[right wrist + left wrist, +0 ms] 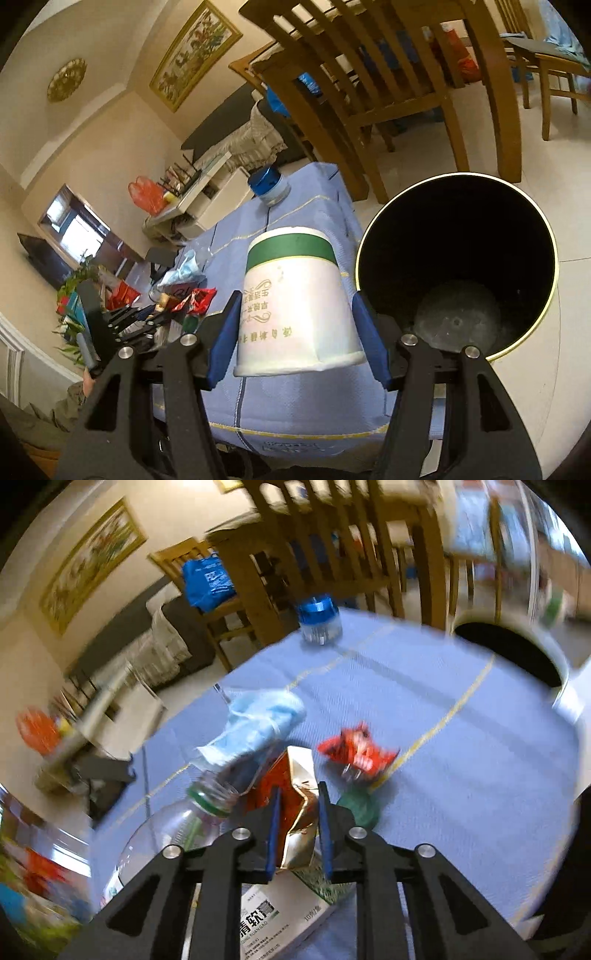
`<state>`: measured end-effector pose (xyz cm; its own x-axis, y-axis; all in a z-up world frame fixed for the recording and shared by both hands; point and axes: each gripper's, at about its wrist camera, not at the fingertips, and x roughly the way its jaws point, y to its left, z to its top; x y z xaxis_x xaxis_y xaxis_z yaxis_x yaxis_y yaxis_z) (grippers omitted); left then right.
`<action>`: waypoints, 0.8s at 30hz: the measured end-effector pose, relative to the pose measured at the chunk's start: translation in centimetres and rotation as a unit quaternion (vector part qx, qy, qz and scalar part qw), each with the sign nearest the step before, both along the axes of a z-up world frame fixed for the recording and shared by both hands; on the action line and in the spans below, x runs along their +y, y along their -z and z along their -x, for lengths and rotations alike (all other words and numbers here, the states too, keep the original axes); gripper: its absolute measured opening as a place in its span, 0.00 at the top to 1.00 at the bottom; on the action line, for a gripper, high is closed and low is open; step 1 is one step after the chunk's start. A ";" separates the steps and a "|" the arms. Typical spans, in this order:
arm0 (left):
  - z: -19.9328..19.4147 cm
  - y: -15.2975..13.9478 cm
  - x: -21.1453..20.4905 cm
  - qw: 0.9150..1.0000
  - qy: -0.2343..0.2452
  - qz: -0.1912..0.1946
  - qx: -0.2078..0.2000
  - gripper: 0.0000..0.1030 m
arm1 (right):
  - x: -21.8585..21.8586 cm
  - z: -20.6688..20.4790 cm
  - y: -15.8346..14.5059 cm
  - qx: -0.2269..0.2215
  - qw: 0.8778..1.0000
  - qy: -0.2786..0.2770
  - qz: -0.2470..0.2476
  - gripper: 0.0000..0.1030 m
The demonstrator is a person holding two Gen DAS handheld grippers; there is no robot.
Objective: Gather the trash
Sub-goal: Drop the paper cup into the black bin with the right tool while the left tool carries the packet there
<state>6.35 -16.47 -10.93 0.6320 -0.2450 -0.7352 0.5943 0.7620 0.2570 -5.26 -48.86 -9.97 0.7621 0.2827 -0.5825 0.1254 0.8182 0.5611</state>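
Note:
My left gripper is shut on a red and gold foil wrapper above the blue-covered table. Around it lie a clear plastic bottle, a blue face mask, a red snack wrapper, a green cap and a white box. My right gripper is shut on a white paper cup with a green band, held upside down beside the black trash bin. The left gripper also shows in the right wrist view.
A blue-lidded jar stands at the table's far edge; it also shows in the right wrist view. The bin stands on the floor right of the table. Wooden chairs stand beyond it.

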 end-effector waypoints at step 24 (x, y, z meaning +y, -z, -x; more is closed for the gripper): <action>1.0 -7.7 0.6 0.984 0.003 0.168 0.064 0.87 | -7.9 -3.7 3.4 0.109 0.980 0.121 0.110 0.38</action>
